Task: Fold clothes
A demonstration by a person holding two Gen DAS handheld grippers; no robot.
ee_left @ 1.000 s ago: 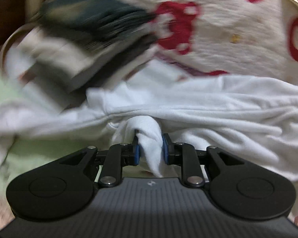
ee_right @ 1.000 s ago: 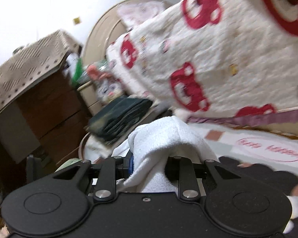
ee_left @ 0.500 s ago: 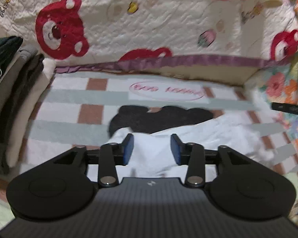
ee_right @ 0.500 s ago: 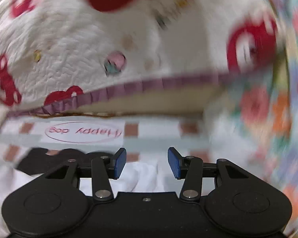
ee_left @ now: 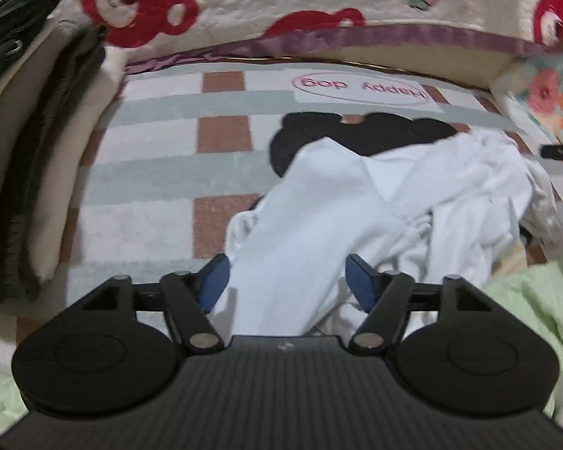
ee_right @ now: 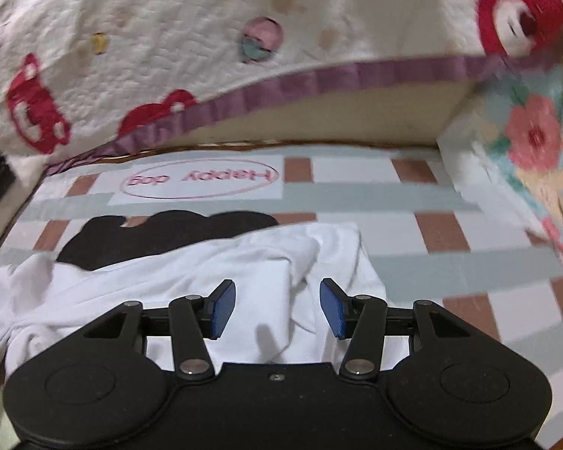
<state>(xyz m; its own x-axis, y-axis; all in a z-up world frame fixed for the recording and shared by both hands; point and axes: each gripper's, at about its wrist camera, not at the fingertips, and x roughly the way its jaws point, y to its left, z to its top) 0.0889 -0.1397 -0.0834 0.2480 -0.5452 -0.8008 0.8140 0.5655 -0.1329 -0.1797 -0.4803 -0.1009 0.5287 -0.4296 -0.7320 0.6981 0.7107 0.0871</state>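
The white garment (ee_left: 319, 217) covers part of the black print (ee_left: 360, 138) on the blanket, the folded stack (ee_left: 22, 142) runs off the left edge, and the quilt (ee_right: 169, 48) is pretty blurry.

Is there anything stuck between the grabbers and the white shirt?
Nothing visible is in the way. The white garment lies crumpled on the checked mat, directly under the left gripper and the right gripper. Both sets of jaws are opening with cloth between them, the pads not pressing on it.

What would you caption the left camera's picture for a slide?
Left gripper, jaws opening, over a crumpled white garment on a checked mat.
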